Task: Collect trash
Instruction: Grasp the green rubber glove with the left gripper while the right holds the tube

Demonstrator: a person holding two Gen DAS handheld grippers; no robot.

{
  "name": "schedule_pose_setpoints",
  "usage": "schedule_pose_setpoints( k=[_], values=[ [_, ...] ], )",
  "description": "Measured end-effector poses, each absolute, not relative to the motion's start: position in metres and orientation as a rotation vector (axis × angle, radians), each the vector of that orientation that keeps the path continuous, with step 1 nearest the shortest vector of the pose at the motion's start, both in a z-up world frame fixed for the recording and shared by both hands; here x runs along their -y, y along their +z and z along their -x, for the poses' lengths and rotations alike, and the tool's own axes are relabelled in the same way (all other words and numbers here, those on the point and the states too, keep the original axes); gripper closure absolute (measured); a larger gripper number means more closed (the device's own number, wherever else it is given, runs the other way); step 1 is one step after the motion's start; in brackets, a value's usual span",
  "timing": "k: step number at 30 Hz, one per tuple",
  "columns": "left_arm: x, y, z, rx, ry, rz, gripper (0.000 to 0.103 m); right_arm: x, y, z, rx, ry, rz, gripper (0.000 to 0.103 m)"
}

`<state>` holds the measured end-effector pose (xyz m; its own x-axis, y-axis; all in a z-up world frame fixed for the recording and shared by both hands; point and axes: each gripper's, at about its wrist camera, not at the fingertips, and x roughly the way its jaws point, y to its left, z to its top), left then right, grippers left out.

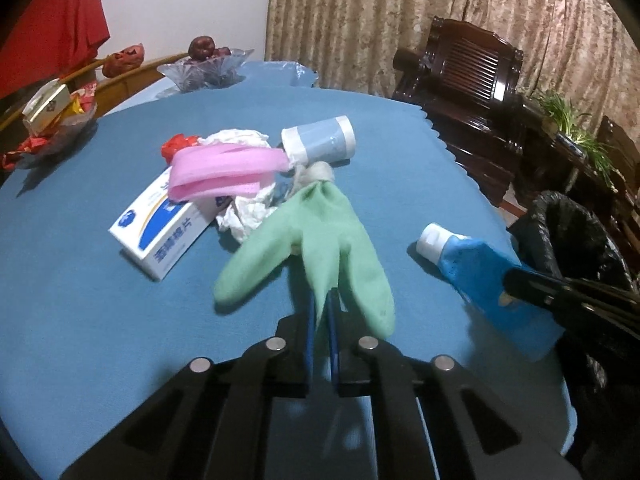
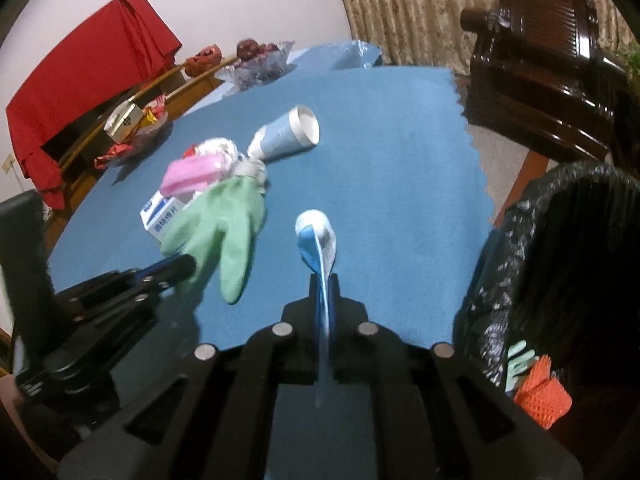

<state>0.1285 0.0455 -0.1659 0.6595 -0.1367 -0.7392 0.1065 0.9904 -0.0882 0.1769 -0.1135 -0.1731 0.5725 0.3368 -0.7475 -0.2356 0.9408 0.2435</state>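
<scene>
Both grippers loaded, next stop is the bin.

Our left gripper (image 1: pixel 320 312) is pinched shut on a fingertip of the green glove (image 1: pixel 320 240), with the rest of it draped on the blue tablecloth (image 1: pixel 100 320); our right gripper (image 2: pixel 325 284) is clamped on the flat tail of the blue tube (image 2: pixel 316 240), cap end pointing away from us. The black-lined bin (image 2: pixel 560 260) sits just off the table's right edge, some trash already inside. Suggest we lift both clear first: the glove's cuff touches the pile of pink mesh (image 1: pixel 224 172), crumpled tissue (image 1: pixel 248 216) and medicine box (image 1: pixel 160 232), so it could drag those along. Grip on the glove is thin, so swing slowly. Right goes first since it's nearest the bin, and both should open only once over the liner. The paper cup (image 1: pixel 320 144) waits for a later pass.
</scene>
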Motion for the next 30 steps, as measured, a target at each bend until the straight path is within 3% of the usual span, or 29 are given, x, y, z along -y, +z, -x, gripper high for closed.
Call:
schedule_pose_setpoints(
  k=[3,6,9,11,13,16,19,21,22,23,26,30],
  values=[
    [-0.049,-0.165,-0.12,-0.848,-0.144,0.037,0.097,0.111,-0.177,-0.177,-0.92,0.334,-0.111,0.095],
    [-0.053,-0.164,-0.115,-0.855,-0.148,0.04,0.096,0.107,-0.181,-0.181,-0.932,0.323,-0.086,0.085],
    [-0.055,-0.162,-0.118,-0.849,-0.137,0.051,0.087,0.104,-0.184,-0.189,-0.945,0.319,-0.075,0.083],
    [-0.056,-0.16,-0.123,-0.84,-0.133,0.06,0.066,0.1,-0.185,-0.196,-0.952,0.318,-0.056,0.083],
    [-0.057,-0.159,-0.128,-0.827,-0.12,0.059,0.052,0.098,-0.186,-0.201,-0.96,0.321,-0.05,0.084],
    [-0.055,-0.161,-0.139,-0.831,-0.112,0.057,0.047,0.095,-0.187,-0.208,-0.978,0.34,-0.056,0.098],
    [-0.053,-0.167,-0.146,-0.843,-0.117,0.058,0.05,0.093,-0.185,-0.208,-0.971,0.349,-0.043,0.101],
    [-0.05,-0.171,-0.147,-0.844,-0.121,0.042,0.065,0.092,-0.183,-0.207,-0.964,0.349,-0.039,0.101],
    [-0.048,-0.173,-0.148,-0.851,-0.131,0.042,0.081,0.092,-0.182,-0.206,-0.96,0.347,-0.041,0.101],
    [-0.047,-0.175,-0.149,-0.862,-0.142,0.046,0.087,0.093,-0.181,-0.206,-0.956,0.345,-0.046,0.101],
    [-0.045,-0.174,-0.145,-0.85,-0.139,0.037,0.096,0.096,-0.176,-0.203,-0.938,0.344,-0.059,0.102],
    [-0.046,-0.159,-0.135,-0.811,-0.144,0.048,0.099,0.101,-0.165,-0.199,-0.91,0.336,-0.082,0.102]
  ],
)
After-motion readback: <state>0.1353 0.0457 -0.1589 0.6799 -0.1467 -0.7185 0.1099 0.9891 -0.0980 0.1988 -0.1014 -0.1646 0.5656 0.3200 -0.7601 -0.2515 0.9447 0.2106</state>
